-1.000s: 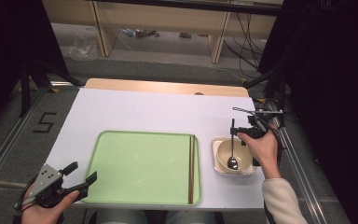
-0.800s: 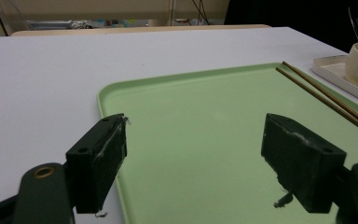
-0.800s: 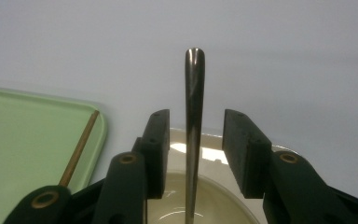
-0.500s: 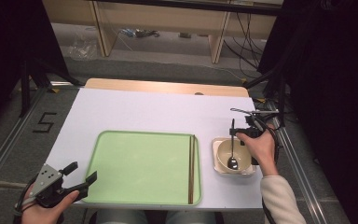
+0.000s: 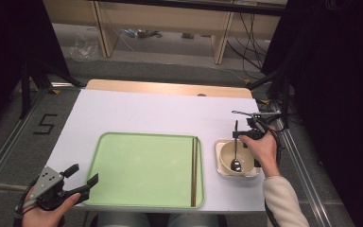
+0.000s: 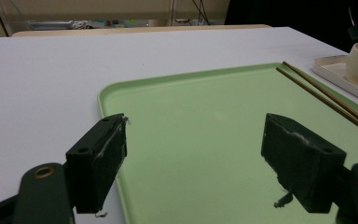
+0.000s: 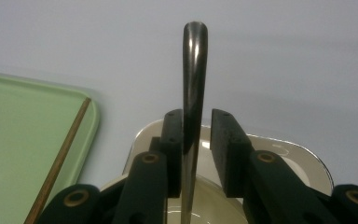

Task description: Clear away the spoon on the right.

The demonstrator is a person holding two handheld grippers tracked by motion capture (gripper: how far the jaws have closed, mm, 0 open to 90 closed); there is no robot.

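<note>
High view: spoon [image 5: 236,150] in bowl [image 5: 227,161], near table edge [image 5: 260,189].

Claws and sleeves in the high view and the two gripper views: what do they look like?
Left claw: black body, two blocky black pads, brass-coloured pivot rivets, a grey three-cornered plate on top. Right claw: the same black jaws and brass rivets, with dark cable looping at the wrist. The right arm wears a cream knit sleeve.
</note>
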